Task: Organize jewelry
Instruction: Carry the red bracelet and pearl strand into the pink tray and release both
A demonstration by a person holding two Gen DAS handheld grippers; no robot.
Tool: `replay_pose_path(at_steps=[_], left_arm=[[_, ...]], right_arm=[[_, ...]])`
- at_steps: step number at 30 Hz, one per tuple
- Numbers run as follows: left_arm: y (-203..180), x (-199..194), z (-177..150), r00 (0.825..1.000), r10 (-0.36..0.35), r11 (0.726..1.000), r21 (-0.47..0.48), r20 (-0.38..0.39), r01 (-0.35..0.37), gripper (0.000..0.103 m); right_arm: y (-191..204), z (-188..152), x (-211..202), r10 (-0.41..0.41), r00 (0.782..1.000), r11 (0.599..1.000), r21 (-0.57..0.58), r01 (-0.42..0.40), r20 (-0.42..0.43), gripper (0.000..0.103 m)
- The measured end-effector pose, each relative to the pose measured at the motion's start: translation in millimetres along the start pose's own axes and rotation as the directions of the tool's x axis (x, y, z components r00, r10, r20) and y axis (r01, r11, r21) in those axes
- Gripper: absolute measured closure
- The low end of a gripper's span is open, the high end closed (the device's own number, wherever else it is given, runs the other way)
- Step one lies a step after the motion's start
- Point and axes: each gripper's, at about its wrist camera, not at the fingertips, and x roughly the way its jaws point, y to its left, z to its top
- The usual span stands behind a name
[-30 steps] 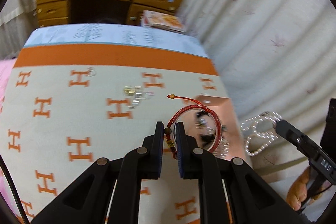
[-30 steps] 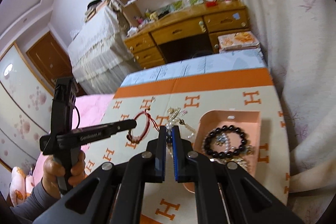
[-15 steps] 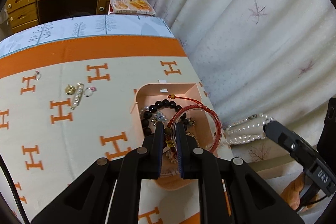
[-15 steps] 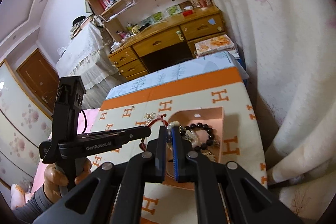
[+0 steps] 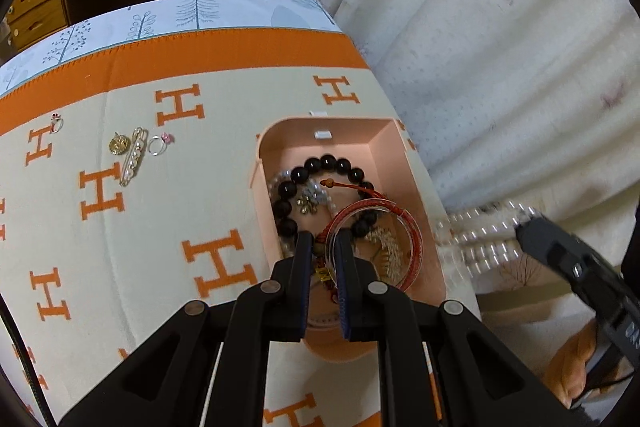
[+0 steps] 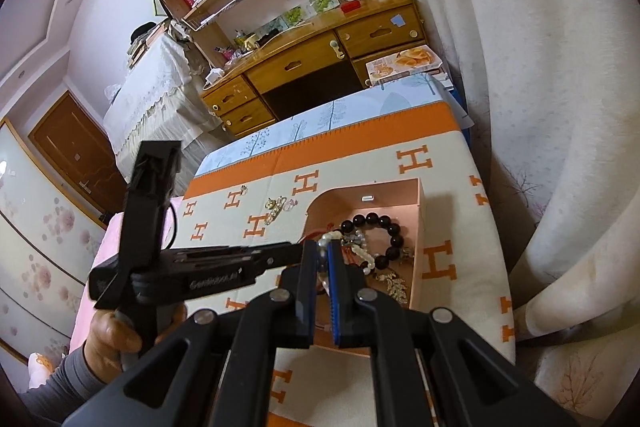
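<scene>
**Two bracelets carried over the pink jewelry box**

The left gripper [image 5: 323, 247] is clamped on a red cord bracelet [image 5: 376, 239], pinching it at its knotted beads; the loop hangs just right of the fingers, directly above the open pink box [image 5: 394, 143]. The right gripper [image 6: 323, 251] is clamped on a white pearl strand [image 5: 480, 235], which trails left from its tip, blurred, beside the box's right wall in the left wrist view and over the box in the right wrist view.

Inside the box lies one black bead bracelet [image 5: 328, 163], with a tangle of silver and gold pieces beneath it, too jumbled to count.

On the orange-and-cream H-patterned cloth [image 5: 120, 227], well left of the box, four small pieces remain: one gold pendant [image 5: 119, 143], one pearl pin [image 5: 134, 157], one ring with a pink stone [image 5: 159, 145] and one further ring [image 5: 56, 123] apart to the left.
</scene>
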Motion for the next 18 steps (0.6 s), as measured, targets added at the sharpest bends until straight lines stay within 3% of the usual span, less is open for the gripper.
replay_pose_path(at_steps=[8, 13, 15, 17, 18], left_arm=[[-4, 12, -30, 0.998, 0.026, 0.999, 0.042, -0.049, -0.024, 0.092], [-8, 5, -41, 1.000, 0.031, 0.997, 0.067, -0.007, -0.030, 0.084], [-11, -1, -42, 0.999, 0.036, 0.996, 0.079, 0.017, -0.037, 0.075], [-12, -13, -44, 0.996, 0.067, 0.993, 0.098, 0.065, -0.073, 0.040], [-13, -19, -45, 0.992, 0.083, 0.990, 0.106, 0.094, -0.093, 0.034]], right_arm=[[5, 8, 5, -0.062, 0.997, 0.998, -0.017, 0.063, 0.038, 0.098], [10, 23, 7, -0.085, 0.994, 0.996, -0.030, 0.087, 0.072, 0.098], [11, 28, 11, -0.089, 0.993, 0.995, -0.031, 0.092, 0.074, 0.098], [13, 33, 16, -0.096, 0.993, 0.995, -0.031, 0.098, 0.070, 0.098], [13, 34, 19, -0.099, 0.993, 0.994, -0.033, 0.101, 0.067, 0.098]])
